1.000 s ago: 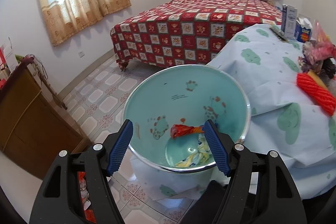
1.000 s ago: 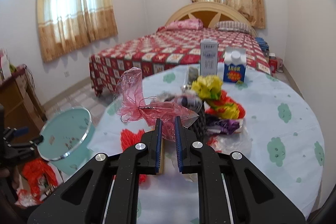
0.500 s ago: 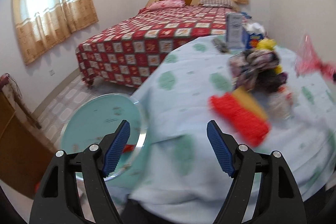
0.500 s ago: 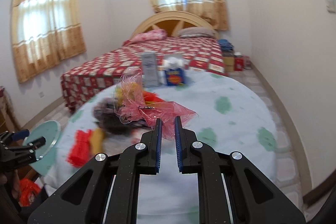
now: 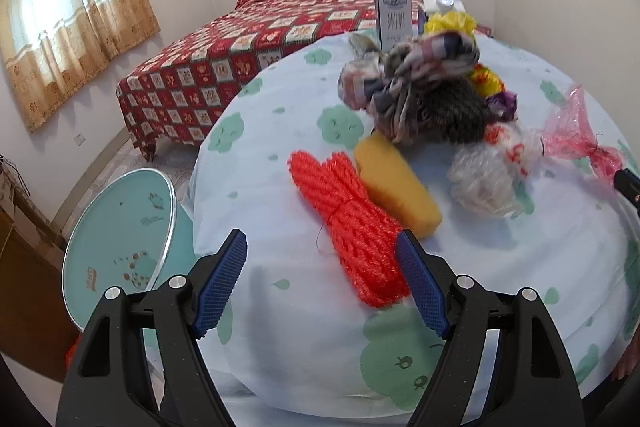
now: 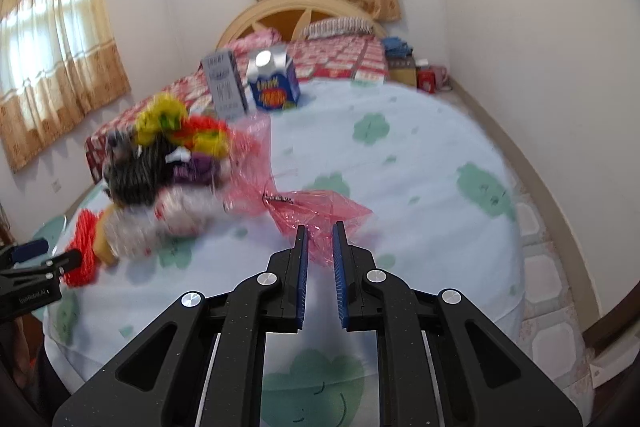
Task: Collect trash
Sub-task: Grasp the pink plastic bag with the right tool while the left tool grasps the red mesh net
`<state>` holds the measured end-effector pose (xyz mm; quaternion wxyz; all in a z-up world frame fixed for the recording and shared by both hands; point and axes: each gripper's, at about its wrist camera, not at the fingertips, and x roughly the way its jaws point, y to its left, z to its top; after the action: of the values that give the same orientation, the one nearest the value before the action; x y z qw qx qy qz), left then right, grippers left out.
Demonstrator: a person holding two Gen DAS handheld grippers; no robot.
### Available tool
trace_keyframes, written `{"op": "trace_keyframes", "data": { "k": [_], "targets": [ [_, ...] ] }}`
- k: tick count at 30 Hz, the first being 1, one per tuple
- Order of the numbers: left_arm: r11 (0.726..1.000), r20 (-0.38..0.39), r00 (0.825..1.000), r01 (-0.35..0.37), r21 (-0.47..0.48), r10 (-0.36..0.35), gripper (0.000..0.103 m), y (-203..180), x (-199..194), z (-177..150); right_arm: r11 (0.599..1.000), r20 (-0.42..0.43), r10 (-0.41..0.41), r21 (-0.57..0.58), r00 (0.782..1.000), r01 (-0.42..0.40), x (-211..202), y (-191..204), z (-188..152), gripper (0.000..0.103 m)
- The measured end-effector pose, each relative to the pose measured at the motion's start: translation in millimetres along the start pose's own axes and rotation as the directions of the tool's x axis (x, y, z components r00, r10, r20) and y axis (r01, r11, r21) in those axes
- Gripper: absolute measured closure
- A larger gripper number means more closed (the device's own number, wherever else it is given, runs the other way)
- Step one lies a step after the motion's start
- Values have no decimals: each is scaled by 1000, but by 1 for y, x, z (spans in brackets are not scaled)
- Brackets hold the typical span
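Observation:
My left gripper (image 5: pixel 322 259) is open and empty above the table's near edge, with a red mesh bundle (image 5: pixel 352 223) just ahead between its fingers. A yellow sponge (image 5: pixel 396 183) lies beside the bundle. My right gripper (image 6: pixel 319 239) is shut on a pink plastic bag (image 6: pixel 304 207), also seen at the right of the left wrist view (image 5: pixel 576 135). A pile of wrappers and cloth scraps (image 5: pixel 432 87) lies mid-table. The teal trash bin (image 5: pixel 116 251) stands on the floor left of the table.
A round table with a light blue cloth (image 6: pixel 440 179) holds a grey carton (image 6: pixel 224 83) and a blue carton (image 6: pixel 274 83) at the back. A bed with a red quilt (image 5: pixel 256 43) stands behind. A wooden cabinet (image 5: pixel 24 287) is at the left.
My left gripper swung from over the bin to the table, toward the red mesh bundle. My right gripper moved right over the table, still holding the pink bag.

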<state>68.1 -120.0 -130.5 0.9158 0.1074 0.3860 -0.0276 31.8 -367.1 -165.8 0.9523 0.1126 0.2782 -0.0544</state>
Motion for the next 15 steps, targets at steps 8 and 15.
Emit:
{"op": "trace_keyframes", "data": {
  "k": [8, 15],
  "targets": [
    [996, -19, 996, 92, 5, -92, 56, 0, 0, -3, 999, -55, 4, -33, 998, -6, 10, 1, -8, 90],
    [987, 1, 988, 153, 57, -153, 88, -7, -13, -3, 999, -10, 33, -5, 999, -33, -5, -1, -1, 92]
  ]
}}
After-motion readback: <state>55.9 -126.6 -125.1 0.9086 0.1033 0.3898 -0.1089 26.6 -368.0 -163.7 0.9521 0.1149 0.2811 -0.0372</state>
